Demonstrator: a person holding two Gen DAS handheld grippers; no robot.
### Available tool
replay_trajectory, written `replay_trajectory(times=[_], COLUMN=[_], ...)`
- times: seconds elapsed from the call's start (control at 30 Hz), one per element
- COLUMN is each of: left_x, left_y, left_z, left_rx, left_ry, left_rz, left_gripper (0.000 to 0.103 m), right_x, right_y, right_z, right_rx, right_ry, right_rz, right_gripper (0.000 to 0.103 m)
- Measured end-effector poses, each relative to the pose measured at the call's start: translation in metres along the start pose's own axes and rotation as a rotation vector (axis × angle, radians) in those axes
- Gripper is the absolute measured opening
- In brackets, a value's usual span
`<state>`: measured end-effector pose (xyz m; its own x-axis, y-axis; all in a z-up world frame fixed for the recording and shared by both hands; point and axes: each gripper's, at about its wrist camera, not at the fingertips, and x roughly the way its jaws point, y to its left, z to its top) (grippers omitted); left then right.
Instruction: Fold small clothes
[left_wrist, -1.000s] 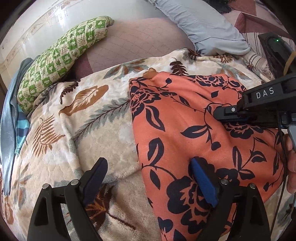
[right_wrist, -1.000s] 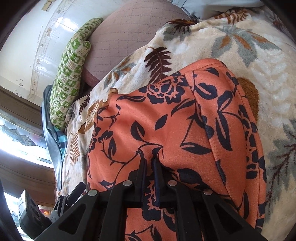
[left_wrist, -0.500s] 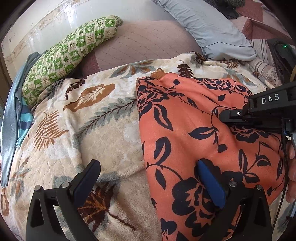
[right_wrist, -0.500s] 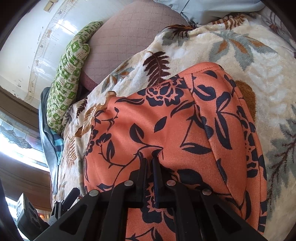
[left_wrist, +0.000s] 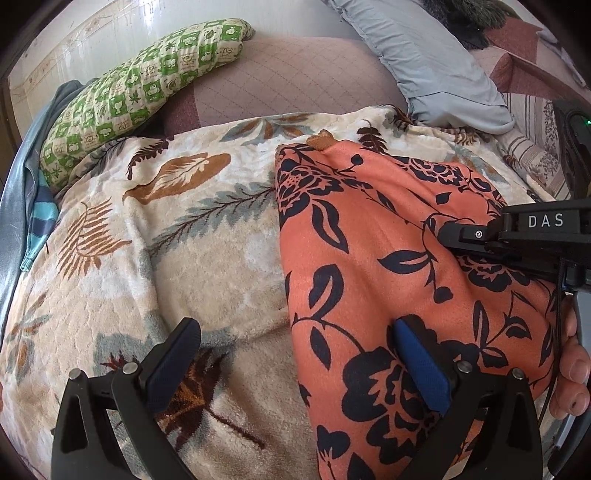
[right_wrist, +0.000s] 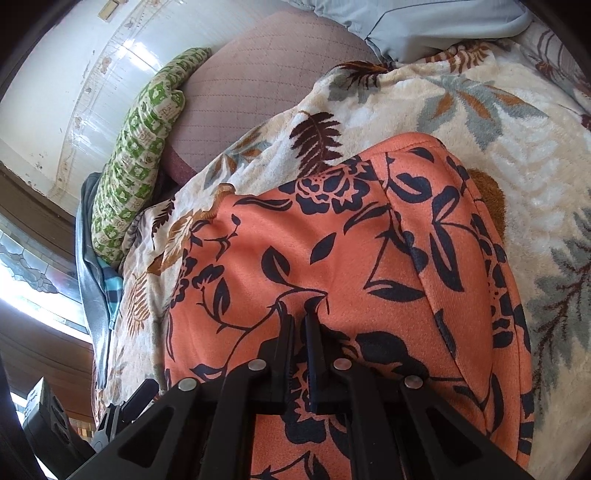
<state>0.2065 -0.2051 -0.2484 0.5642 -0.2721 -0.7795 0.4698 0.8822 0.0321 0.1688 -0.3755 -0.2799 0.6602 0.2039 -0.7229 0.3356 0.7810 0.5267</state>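
**Mia:** Looking at the bed, what did you see on it?

**Ben:** An orange cloth with dark flowers (left_wrist: 369, 258) lay on a fluffy cream blanket with leaves (left_wrist: 184, 258). It looked folded already, with a straight edge on one side.

**Mia:** What were the two tongs doing?

**Ben:** The right gripper (right_wrist: 299, 325) was squeezed almost closed. Its tips sat on the middle of the orange cloth. I could not tell if a bit of cloth was pinched between them or if they only pressed down. I think it was there to keep the cloth from sliding.

**Mia:** And the other one?

**Ben:** The left gripper (left_wrist: 291, 365) was wide open and held nothing. One finger was over the blanket and the other was over the cloth, so the cloth's near edge sat between them. I think it was lined up to grab that edge for the next fold.

**Mia:** Was the bed flat?

**Ben:** No, the blanket was soft and bumpy, so the cloth curved over it.

**Mia:** What else was in the room?

**Ben:** A green checked pillow (left_wrist: 140, 92) lay by the pale wall (right_wrist: 74, 74). A brownish quilted mattress cover (left_wrist: 295, 81) showed past the blanket, and a grey pillow (left_wrist: 436, 62) was behind it.
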Motion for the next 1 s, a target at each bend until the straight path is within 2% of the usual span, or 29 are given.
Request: replay_trajectory(times=[0.07, 0.3, 0.43, 0.47, 0.53, 0.57, 0.63, 0.7, 0.87, 1.0], left_x=[-0.003, -0.031, -0.06, -0.066, -0.074, -0.078, -0.086, -0.097, -0.128, -0.136], left_y=[0.0, 0.001, 0.005, 0.008, 0.014, 0.017, 0.021, 0.027, 0.049, 0.066], left_z=[0.0, -0.01, -0.036, -0.044, -0.058, -0.064, -0.075, -0.082, -0.097, -0.105], left_rx=[0.005, 0.039, 0.042, 0.03, 0.012, 0.011, 0.025, 0.036, 0.019, -0.007], left_ry=[-0.003, -0.024, -0.051, -0.046, -0.022, -0.012, -0.002, -0.005, -0.024, -0.017], left_rz=[0.0, 0.022, 0.054, 0.046, 0.026, 0.025, 0.049, 0.072, 0.1, 0.094], left_gripper=[0.103, 0.103, 0.103, 0.103, 0.103, 0.103, 0.103, 0.103, 0.103, 0.103], right_x=[-0.006, -0.05, -0.072, -0.072, -0.06, -0.054, -0.055, -0.054, -0.055, -0.057], right_y=[0.003, 0.007, -0.001, -0.002, -0.013, -0.02, -0.029, -0.031, -0.02, -0.015], right_z=[-0.002, -0.023, -0.038, -0.041, -0.05, -0.054, -0.058, -0.06, -0.075, -0.084], right_rx=[-0.005, -0.055, -0.034, -0.038, -0.023, 0.001, 0.041, 0.022, -0.085, -0.129], right_ry=[-0.005, -0.088, -0.125, -0.122, -0.059, -0.039, -0.063, -0.075, -0.137, -0.16], right_rz=[0.006, -0.005, -0.017, -0.03, -0.075, -0.058, -0.011, -0.004, -0.063, -0.093], right_gripper=[0.011, 0.011, 0.011, 0.011, 0.011, 0.011, 0.011, 0.011, 0.011, 0.011])
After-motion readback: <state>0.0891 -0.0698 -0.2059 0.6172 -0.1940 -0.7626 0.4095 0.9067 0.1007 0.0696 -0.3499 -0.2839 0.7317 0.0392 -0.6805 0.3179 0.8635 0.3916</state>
